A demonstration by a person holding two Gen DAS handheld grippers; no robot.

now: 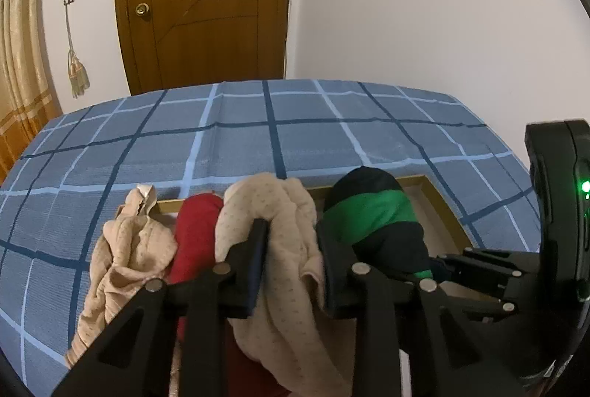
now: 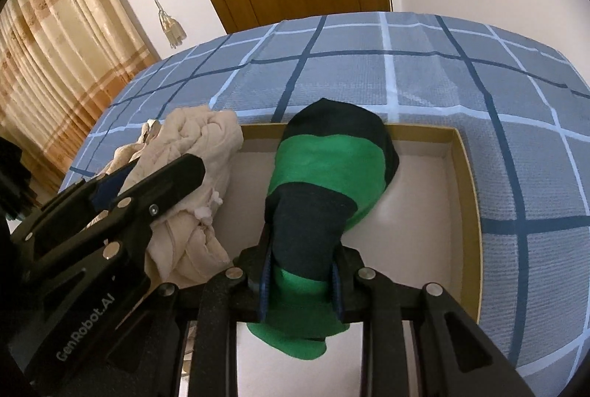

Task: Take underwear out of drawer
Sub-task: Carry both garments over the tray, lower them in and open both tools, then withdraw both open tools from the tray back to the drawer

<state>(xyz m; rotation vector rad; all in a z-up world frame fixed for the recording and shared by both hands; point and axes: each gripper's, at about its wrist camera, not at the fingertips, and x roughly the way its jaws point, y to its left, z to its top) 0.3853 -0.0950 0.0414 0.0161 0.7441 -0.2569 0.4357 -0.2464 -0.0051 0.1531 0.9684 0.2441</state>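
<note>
The right hand-held gripper (image 2: 302, 280) is clamped on green-and-navy underwear (image 2: 328, 168) over the drawer (image 2: 468, 175); the left hand-held gripper (image 1: 291, 249) pinches beige underwear (image 1: 273, 209)

A green and dark navy banded underwear piece (image 2: 324, 172) is bunched into an upright roll over the white floor of a gold-rimmed drawer (image 2: 468, 175), its lower end pinched from both sides. A cream dotted underwear piece (image 1: 273, 212) is draped in loose folds just to its left. A red piece (image 1: 195, 231) is wedged beside that, and a beige piece (image 1: 129, 249) (crumpled) is spilled over the drawer's left edge.
</note>
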